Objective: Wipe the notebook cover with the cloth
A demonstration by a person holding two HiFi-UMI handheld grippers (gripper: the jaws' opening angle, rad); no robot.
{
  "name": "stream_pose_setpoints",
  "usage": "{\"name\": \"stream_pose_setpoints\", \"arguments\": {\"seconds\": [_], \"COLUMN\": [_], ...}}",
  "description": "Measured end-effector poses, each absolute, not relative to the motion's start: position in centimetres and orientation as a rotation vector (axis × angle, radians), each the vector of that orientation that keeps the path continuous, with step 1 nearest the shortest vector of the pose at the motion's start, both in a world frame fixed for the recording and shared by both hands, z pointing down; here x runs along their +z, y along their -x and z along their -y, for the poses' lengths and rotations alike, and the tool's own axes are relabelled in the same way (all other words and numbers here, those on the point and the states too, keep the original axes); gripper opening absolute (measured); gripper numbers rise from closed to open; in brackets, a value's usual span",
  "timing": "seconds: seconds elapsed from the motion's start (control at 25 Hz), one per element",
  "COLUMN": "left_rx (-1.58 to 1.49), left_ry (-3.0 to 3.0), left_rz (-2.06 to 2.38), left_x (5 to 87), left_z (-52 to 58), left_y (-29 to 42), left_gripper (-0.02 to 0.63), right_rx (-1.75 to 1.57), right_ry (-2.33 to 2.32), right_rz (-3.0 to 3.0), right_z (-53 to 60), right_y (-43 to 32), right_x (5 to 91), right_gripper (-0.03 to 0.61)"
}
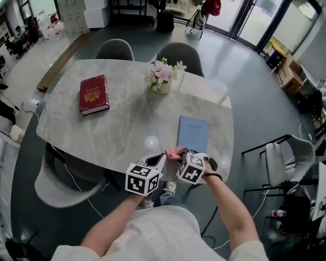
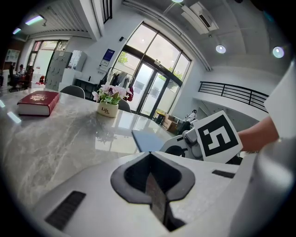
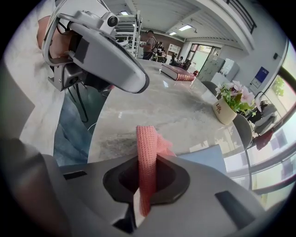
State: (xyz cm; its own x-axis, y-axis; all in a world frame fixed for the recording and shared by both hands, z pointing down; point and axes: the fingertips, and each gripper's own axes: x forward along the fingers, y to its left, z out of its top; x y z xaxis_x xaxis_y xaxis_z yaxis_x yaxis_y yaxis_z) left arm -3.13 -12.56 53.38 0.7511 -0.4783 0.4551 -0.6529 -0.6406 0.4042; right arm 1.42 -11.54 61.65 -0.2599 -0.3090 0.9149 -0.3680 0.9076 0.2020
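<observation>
Low in the centre of the head view, our right claw [image 3: 141,185] pinches the pink cloth [image 3: 147,152]. Our left claw [image 2: 155,194] is pressed together on nothing. The blue notebook [image 1: 193,133] lies just above them on the tabletop [image 1: 122,122], apart from the cloth. We judge wiping has not begun, so next we lower the cloth onto the cover.

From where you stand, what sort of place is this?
Probably an open office lounge or lobby: a marble-look meeting table with shell chairs around it, tall glass doors along one side, and a bank of lockers against the far wall.
</observation>
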Motion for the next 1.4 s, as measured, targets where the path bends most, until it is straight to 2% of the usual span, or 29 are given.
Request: {"name": "stream_pose_setpoints", "arguments": {"seconds": [0.28,0.72,1.4], "left_rx": [0.391,0.419,0.390], "left_ry": [-2.403,-2.496,-2.578], "left_rz": [0.840,0.809,0.901], "left_x": [52.4,49.7,44.7], "left_z": [12.1,11.8,10.5], "left_y": [3.6,1.6,-4.3], "left_gripper": [0.008,0.008,0.008], "right_rx": [0.150,0.294,0.292], "right_ry": [-0.712,-1.207,-1.618], "right_rz": [1.923,2.083,2.236], "right_z": [10.7,10.9,8.4], "right_y": [-1.3,-3.1,-10.5], "right_x": [59.7,51.9,43.2], "right_gripper": [0.015,0.015,0.015]}}
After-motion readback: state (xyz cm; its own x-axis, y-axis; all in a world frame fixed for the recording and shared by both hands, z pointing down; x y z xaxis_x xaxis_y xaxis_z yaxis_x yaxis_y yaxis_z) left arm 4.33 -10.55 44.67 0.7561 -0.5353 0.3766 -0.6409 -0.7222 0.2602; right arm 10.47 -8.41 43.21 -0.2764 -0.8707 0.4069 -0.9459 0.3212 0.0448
